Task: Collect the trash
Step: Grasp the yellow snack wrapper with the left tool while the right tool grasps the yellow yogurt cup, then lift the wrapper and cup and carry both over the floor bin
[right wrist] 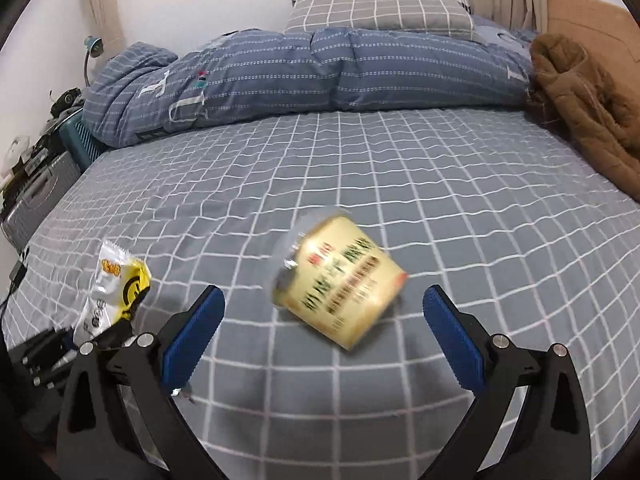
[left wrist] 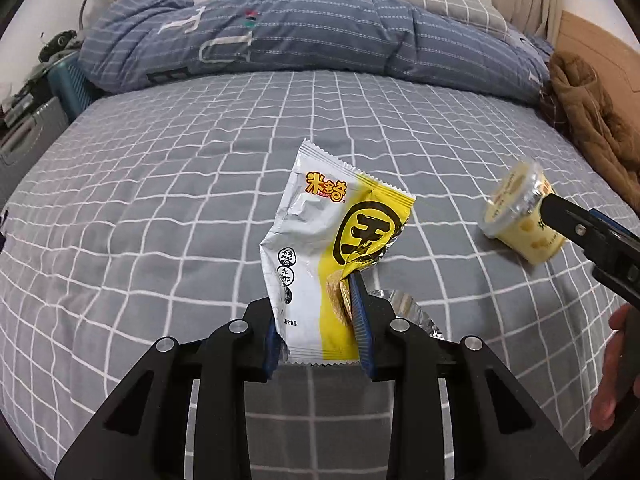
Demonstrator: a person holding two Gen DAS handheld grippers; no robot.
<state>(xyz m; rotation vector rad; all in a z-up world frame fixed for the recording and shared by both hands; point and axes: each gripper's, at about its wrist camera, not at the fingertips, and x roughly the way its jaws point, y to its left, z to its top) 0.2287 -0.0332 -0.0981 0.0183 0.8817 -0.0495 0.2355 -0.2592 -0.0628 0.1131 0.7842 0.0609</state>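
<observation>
While we are working across the grey checked bed (right wrist: 460, 208), we are listing what is in hand and what is loose.

Item one — snack wrapper (left wrist: 320, 248), white and yellow, crinkled foil. Our left gripper (left wrist: 320, 336) is pinching it near its bottom edge between the blue pads (left wrist: 362, 320), jaws pressed together on the foil; most of the packet is standing up free above the grip, clear of the sheet. In the right wrist view it is showing at the far left (right wrist: 116, 292).

Item two — yellow cup (right wrist: 340, 284), plastic, printed label, lying on its side on the sheet. Our right gripper (right wrist: 324, 328) is hovering around it with its jaws spread wide, one finger to each side, neither pad touching. Whether anything is left inside we cannot tell.

Item three — a crumpled silvery scrap (left wrist: 412, 312) lying on the sheet just behind the left gripper's right finger, not held.

Background, not ours to collect: folded blue quilt (left wrist: 304, 36), pillow (right wrist: 380, 12), brown coat (right wrist: 580, 96).

Risks we are noting:
- The wrapper is slick and held low; a quick swing could pull it out of the pads.
- The cup is round and on soft bedding; closing off-centre could roll or squirt it away, and squeezing hard could buckle its thin wall.
- The silver scrap is half hidden, so we are likely to overlook it.
</observation>
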